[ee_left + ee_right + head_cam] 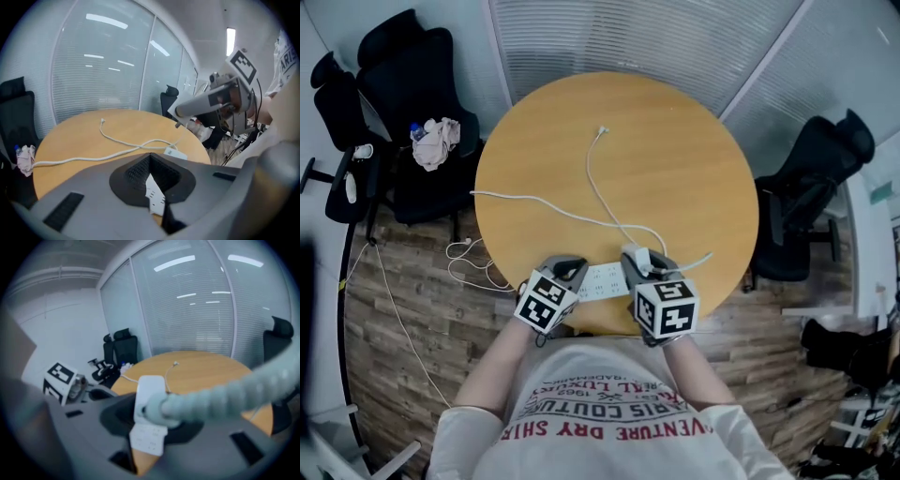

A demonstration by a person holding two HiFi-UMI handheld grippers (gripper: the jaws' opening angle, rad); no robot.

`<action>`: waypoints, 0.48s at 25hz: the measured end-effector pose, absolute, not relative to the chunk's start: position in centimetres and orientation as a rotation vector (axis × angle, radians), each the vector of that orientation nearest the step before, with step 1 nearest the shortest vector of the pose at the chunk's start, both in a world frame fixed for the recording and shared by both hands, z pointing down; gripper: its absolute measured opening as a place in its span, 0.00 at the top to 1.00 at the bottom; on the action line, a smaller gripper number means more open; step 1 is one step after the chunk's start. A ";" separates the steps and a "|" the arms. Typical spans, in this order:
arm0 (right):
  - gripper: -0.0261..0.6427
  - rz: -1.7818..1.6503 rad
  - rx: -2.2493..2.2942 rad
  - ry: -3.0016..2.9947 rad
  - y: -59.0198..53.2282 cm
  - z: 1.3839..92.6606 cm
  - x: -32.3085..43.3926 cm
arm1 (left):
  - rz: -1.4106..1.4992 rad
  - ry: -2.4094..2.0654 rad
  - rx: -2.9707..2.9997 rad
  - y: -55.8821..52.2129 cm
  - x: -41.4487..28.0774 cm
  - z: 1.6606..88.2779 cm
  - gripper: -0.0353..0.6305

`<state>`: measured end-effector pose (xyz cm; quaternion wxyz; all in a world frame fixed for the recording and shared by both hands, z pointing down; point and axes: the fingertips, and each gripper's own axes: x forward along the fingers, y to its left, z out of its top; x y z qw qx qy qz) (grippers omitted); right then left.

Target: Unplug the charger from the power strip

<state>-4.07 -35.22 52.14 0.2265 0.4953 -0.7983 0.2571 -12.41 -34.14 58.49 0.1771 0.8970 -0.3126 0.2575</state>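
A white power strip (605, 279) lies across the near edge of the round wooden table (675, 159), between my two grippers. My left gripper (572, 274) is at its left end; in the left gripper view the strip (154, 192) shows between the black pads of this gripper (150, 161). My right gripper (642, 262) is shut on the white charger (635, 256). In the right gripper view the charger (149, 392) stands upright in the jaws just above the strip (147, 439). Whether its plug is out I cannot tell. Its thick cable (211, 397) crosses close to the camera.
Thin white cables (591, 178) run over the tabletop, and a small white block (176, 153) lies among them. Black office chairs stand at the left (412, 75) and right (811, 202); a cloth (436, 142) lies on the left one. Glass walls with blinds stand behind.
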 end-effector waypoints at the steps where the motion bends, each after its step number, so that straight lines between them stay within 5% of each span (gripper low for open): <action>1: 0.73 0.692 1.381 -2.225 -35.5 51.5 -4.3 | 0.692 -0.929 2.574 -34.6 -12.9 57.0 0.90; 12: 0.73 0.465 1.417 -2.469 -36.7 45.0 -6.9 | 0.235 -1.344 2.785 -36.0 -18.3 41.9 0.90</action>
